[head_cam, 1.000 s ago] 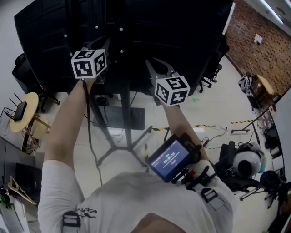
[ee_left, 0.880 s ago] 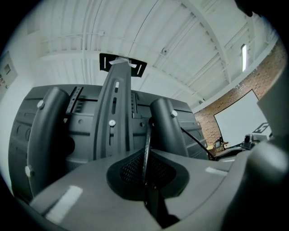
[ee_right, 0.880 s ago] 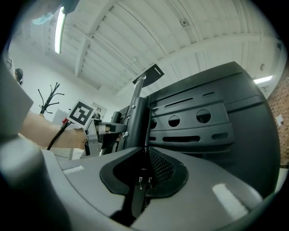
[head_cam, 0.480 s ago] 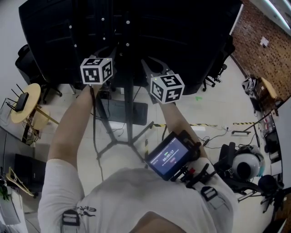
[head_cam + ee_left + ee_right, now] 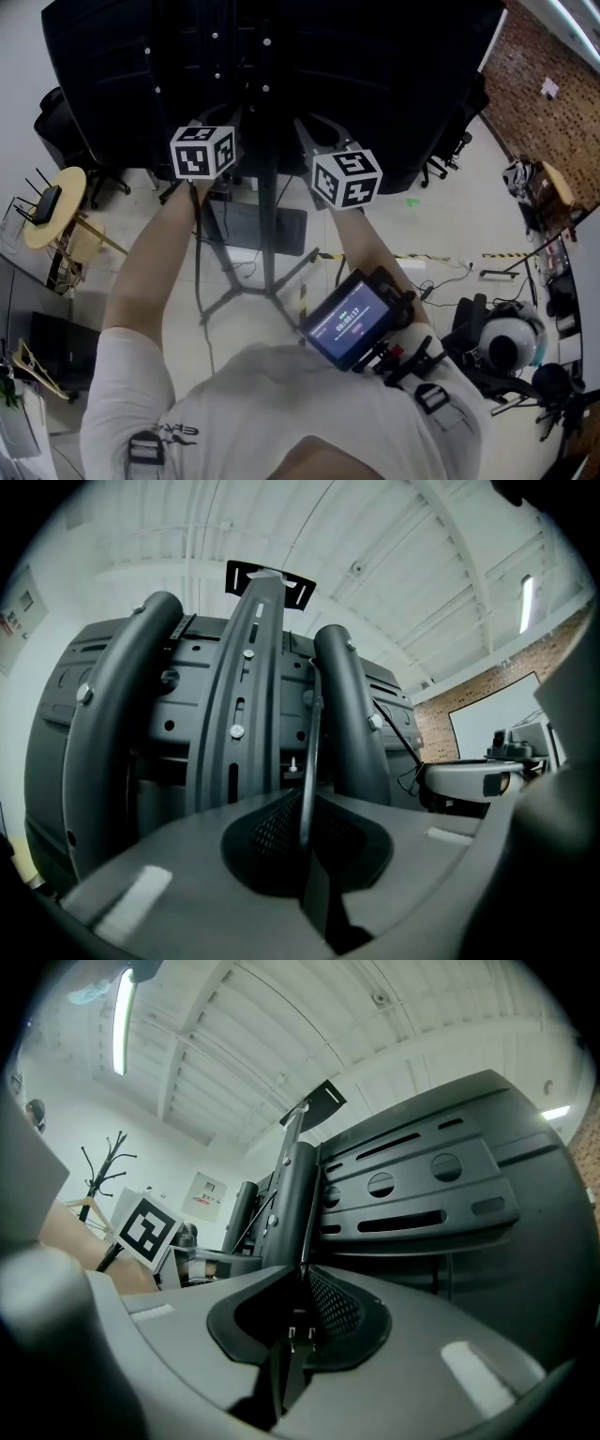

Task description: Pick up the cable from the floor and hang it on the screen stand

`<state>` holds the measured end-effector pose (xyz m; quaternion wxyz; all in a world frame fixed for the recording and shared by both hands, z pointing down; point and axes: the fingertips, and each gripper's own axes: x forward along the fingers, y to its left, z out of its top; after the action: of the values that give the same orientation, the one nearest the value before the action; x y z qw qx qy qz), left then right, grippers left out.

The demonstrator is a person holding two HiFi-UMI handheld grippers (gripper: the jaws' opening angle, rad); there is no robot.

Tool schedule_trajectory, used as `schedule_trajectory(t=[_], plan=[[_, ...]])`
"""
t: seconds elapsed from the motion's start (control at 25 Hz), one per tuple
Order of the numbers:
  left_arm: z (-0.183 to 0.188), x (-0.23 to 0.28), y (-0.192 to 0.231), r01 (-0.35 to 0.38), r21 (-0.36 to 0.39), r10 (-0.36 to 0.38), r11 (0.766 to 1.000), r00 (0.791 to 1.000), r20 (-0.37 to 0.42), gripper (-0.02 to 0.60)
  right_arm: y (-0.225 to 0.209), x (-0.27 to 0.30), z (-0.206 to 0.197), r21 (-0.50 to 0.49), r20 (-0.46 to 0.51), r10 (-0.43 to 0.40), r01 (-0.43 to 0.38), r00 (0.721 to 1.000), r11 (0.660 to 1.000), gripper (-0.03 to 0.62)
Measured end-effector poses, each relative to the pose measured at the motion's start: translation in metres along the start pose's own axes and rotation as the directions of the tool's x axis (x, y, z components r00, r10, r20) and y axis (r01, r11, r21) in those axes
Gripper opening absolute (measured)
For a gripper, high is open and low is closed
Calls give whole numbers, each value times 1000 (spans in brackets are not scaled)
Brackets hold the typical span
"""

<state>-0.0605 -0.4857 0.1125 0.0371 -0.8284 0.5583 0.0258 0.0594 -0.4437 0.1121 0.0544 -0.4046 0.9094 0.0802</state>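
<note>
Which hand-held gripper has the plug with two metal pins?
The right hand-held gripper: the pinned plug sits between its jaws. The left hand-held gripper pinches only plain cable.

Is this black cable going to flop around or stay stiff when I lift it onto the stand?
Probably floppy: the cable hangs slack toward the floor. Likely light too, since it looks thin in the left gripper view.

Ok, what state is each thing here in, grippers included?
left gripper: shut on the cable.
right gripper: shut on the plug, prongs showing.
cable: running straight up beside the screen stand.
screen stand: upright.
arm-mounted display: lit.
</note>
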Motion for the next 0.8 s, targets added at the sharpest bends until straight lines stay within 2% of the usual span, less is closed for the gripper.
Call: schedule_trajectory(t=[0.32,0.56,0.6,0.68,0.8], plan=[[-14,-5,1,-3,-5,3,1000,1000,-12,2,-5,2,-1,-5,-1,-19,19,1000,1000,58],[-20,-13,-6,7,11,-7,1000,999,31,4,-11,2,-10,-23,-31,-47,47,998,999,72],[-22,-14,-7,11,11,-11,1000,999,36,15,-12,2,-10,-25,-30,-53,53,998,998,72],[-26,-16,-7,12,10,-12,1000,999,42,89,-14,1,-9,-28,-20,-61,61,998,998,80],[-30,-19,-3,6,6,-7,1000,999,44,181,-15,0,-4,-21,-1,-65,65,998,998,144]])
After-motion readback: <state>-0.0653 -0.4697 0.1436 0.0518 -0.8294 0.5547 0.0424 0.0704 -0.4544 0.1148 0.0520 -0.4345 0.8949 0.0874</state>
